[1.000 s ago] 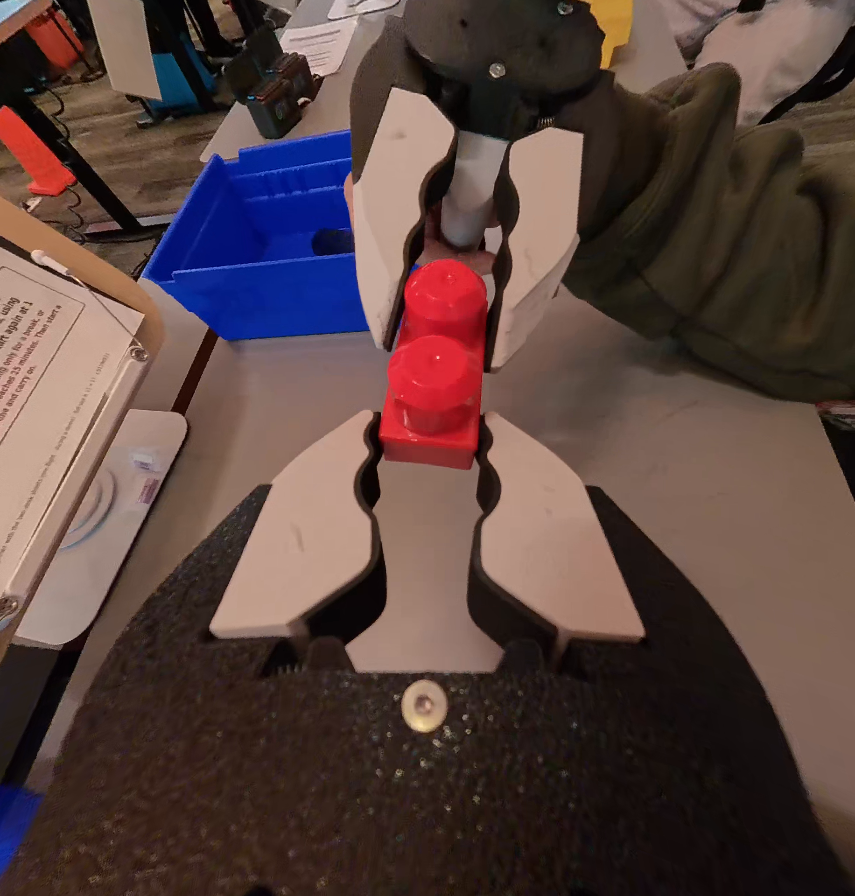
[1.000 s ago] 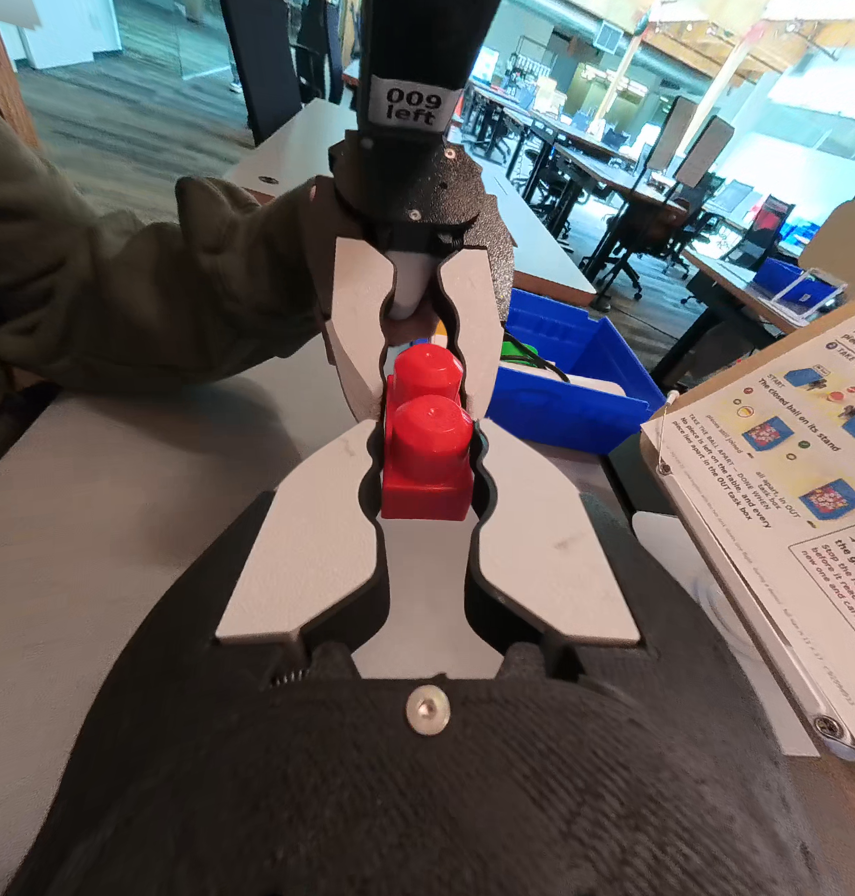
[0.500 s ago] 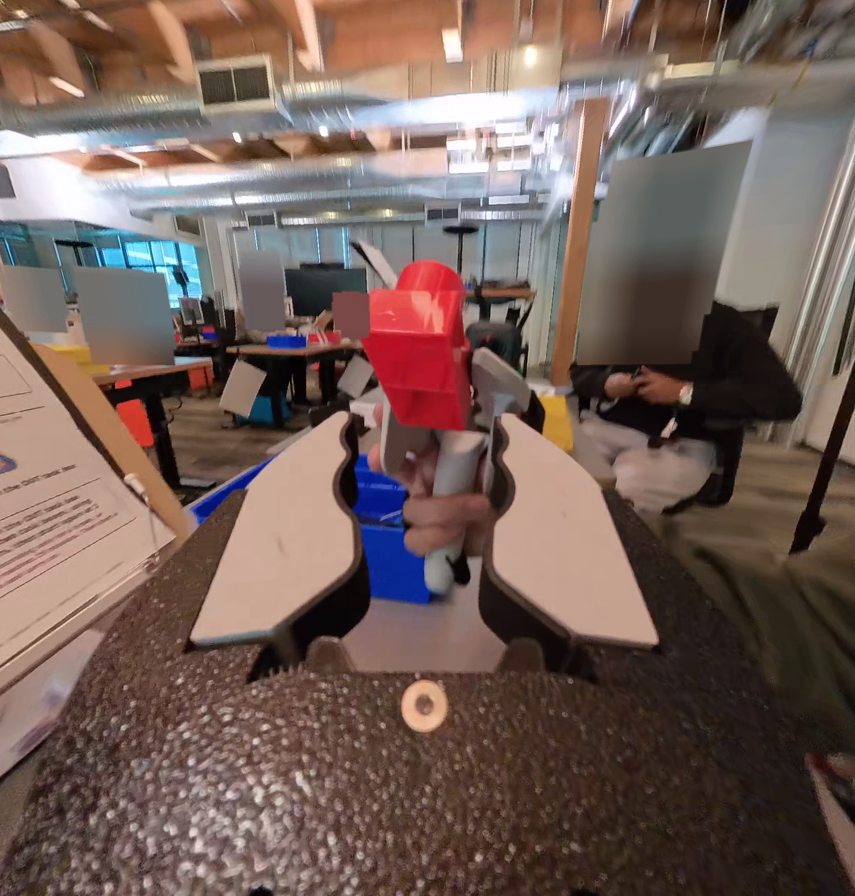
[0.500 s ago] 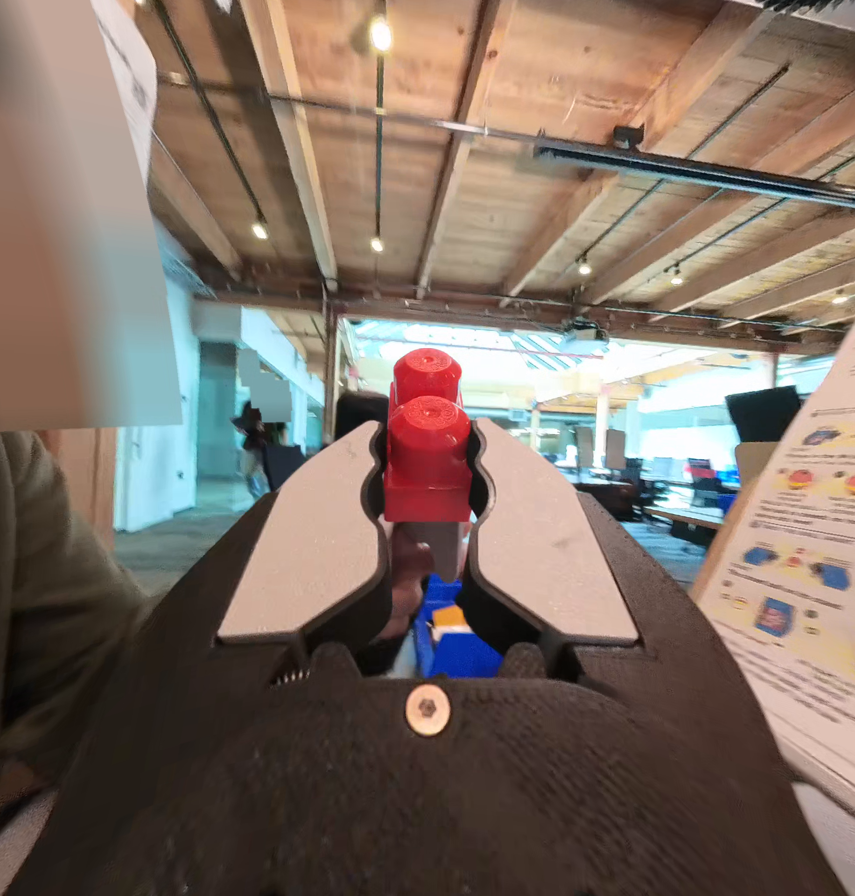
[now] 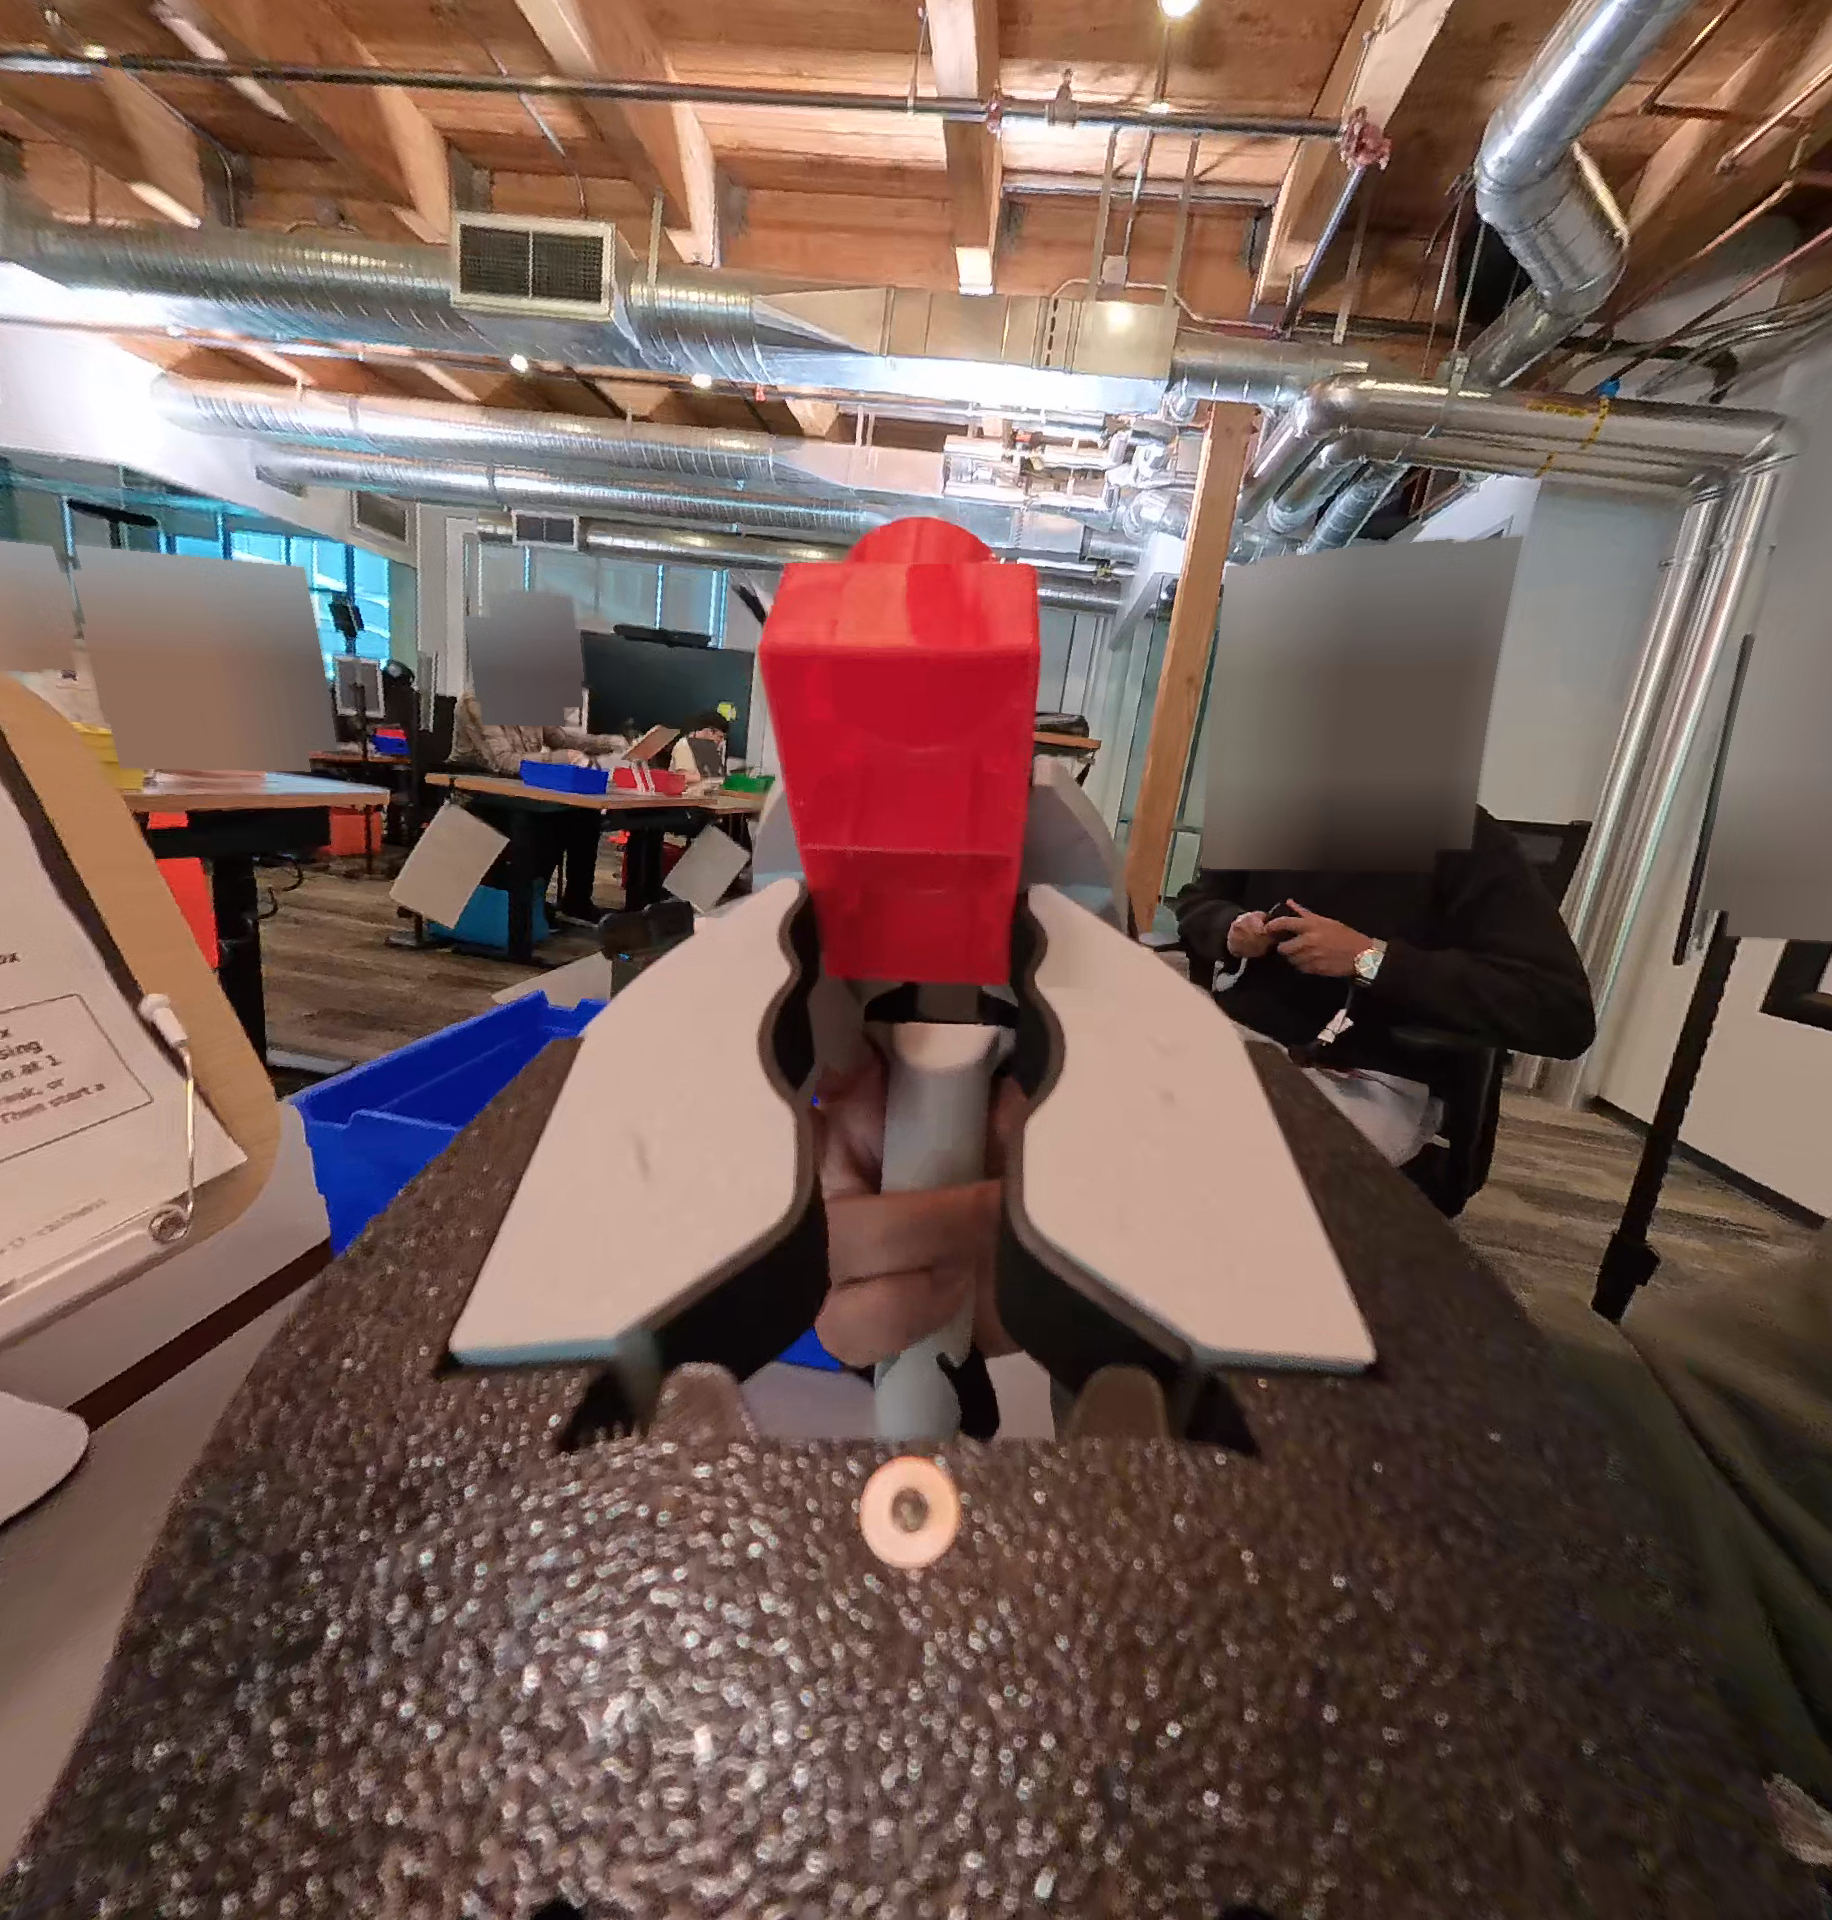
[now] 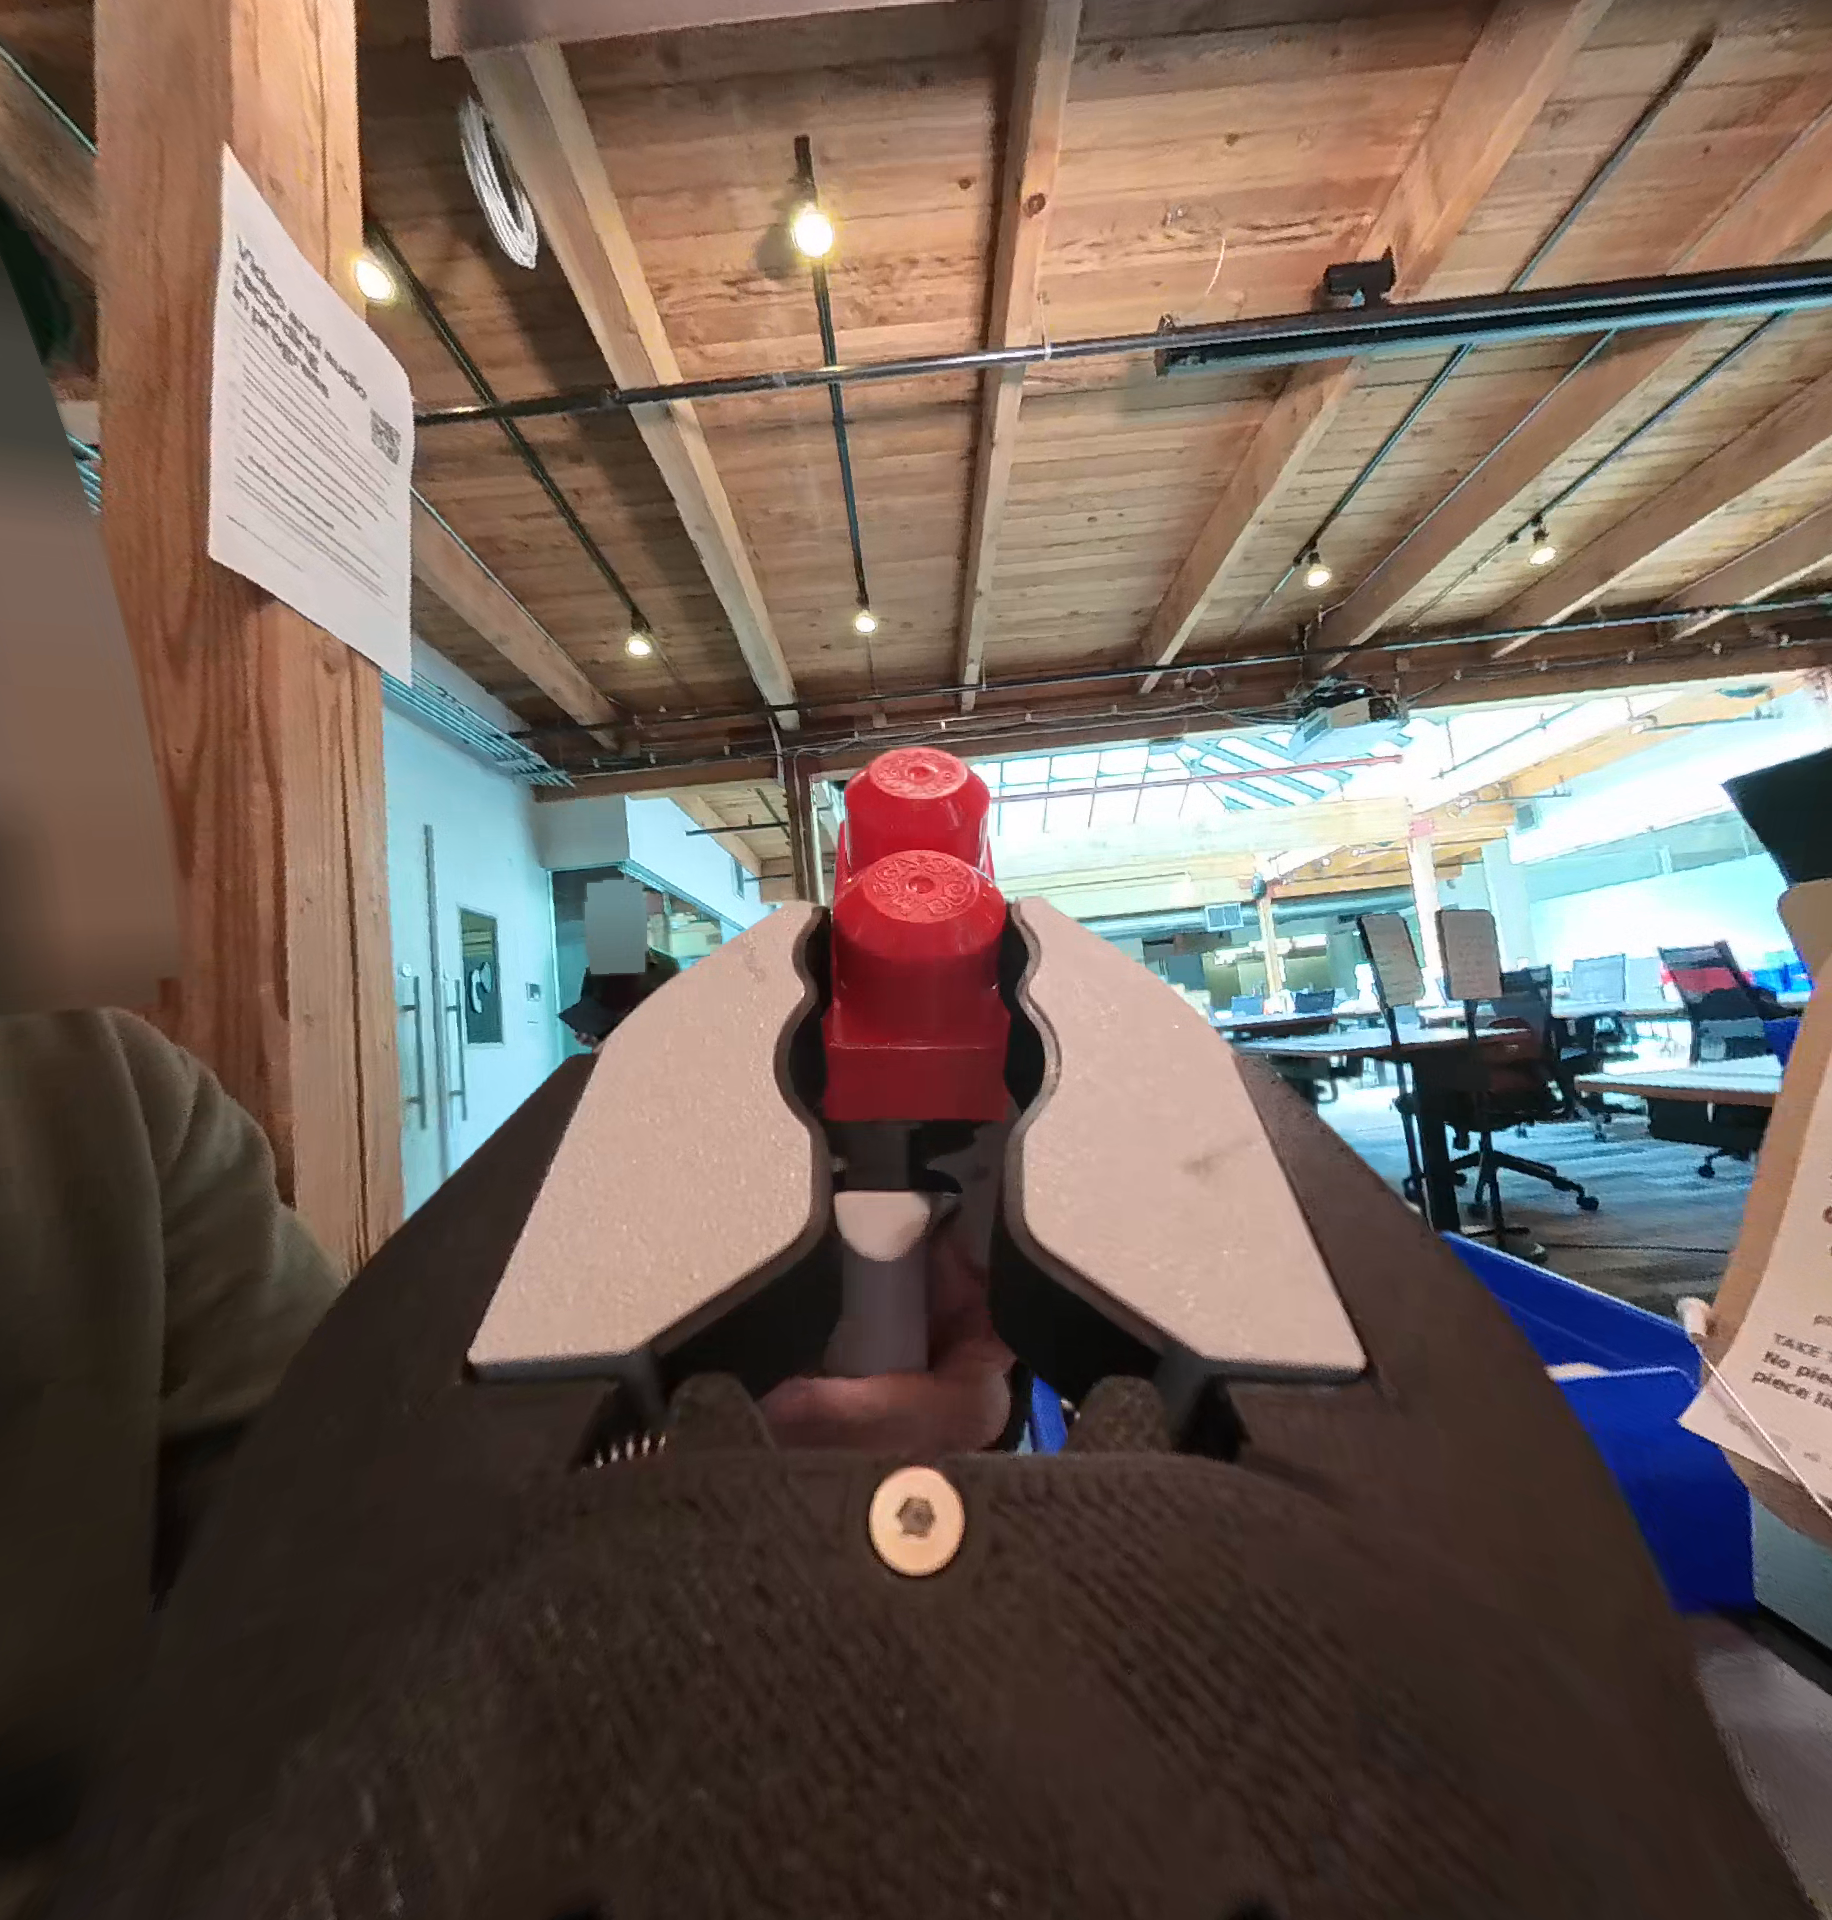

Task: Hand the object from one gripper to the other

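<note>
A red two-stud brick (image 5: 896,748) is held up in the air with both grippers on it. My left gripper (image 5: 910,925) is shut on its lower end, and I see its flat underside. Behind it show the right gripper's grey fingers (image 5: 1073,831) and a hand (image 5: 891,1247) on that gripper's white handle. In the right wrist view my right gripper (image 6: 917,997) is shut on the brick (image 6: 917,925), whose studs face the camera. Both grippers point steeply upward, toward the ceiling.
A blue bin (image 5: 424,1101) stands on the grey table (image 5: 18,1610) below, also in the right wrist view (image 6: 1618,1455). An instruction board (image 5: 50,1091) leans at the left. A person (image 5: 1411,987) sits behind. A wooden post (image 6: 237,831) stands left. My two grippers' fingertips are within a few centimetres of each other.
Both grippers tilted up from the table and lifted the brick. Half a second ago the left jaws stood wider with the brick above them; now they close on its lower end.
</note>
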{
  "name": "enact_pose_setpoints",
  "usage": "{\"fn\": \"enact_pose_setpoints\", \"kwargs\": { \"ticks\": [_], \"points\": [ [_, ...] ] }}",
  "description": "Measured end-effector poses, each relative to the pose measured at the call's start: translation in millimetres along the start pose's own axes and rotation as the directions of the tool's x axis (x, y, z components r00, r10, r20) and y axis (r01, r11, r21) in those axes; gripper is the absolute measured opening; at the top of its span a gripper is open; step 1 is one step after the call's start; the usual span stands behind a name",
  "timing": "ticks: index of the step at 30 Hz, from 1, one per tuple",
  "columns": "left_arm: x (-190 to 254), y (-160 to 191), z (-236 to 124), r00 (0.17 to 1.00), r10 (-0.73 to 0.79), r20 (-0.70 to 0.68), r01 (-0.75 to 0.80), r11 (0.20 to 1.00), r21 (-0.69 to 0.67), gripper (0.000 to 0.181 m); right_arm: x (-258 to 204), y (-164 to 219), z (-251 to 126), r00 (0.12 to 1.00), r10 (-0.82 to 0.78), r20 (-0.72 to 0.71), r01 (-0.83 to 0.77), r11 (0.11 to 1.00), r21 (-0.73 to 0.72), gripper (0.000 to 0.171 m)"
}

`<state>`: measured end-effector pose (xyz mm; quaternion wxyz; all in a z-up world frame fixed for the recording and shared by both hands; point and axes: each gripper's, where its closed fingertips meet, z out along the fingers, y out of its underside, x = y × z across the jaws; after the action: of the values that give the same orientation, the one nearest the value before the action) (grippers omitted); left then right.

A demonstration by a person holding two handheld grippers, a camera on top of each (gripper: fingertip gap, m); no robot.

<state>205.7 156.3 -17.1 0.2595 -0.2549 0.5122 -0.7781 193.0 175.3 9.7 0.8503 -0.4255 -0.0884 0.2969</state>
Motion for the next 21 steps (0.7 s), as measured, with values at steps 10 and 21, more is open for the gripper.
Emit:
{"fn": "enact_pose_setpoints", "kwargs": {
  "ticks": [10,21],
  "points": [
    [-79.0,17.4,-40.0,0.675,0.571,0.467,-0.287,0.786,-0.547,0.034,30.8,7.6,-11.7,0.79,-0.559,-0.251,0.407,0.785,-0.466,0.064],
    [-69.8,27.9,-27.6,0.603,0.694,0.394,-0.388,0.686,-0.615,0.034,52.4,24.3,-12.8,0.711,-0.612,-0.346,0.335,0.727,-0.599,0.046]
  ]
}}
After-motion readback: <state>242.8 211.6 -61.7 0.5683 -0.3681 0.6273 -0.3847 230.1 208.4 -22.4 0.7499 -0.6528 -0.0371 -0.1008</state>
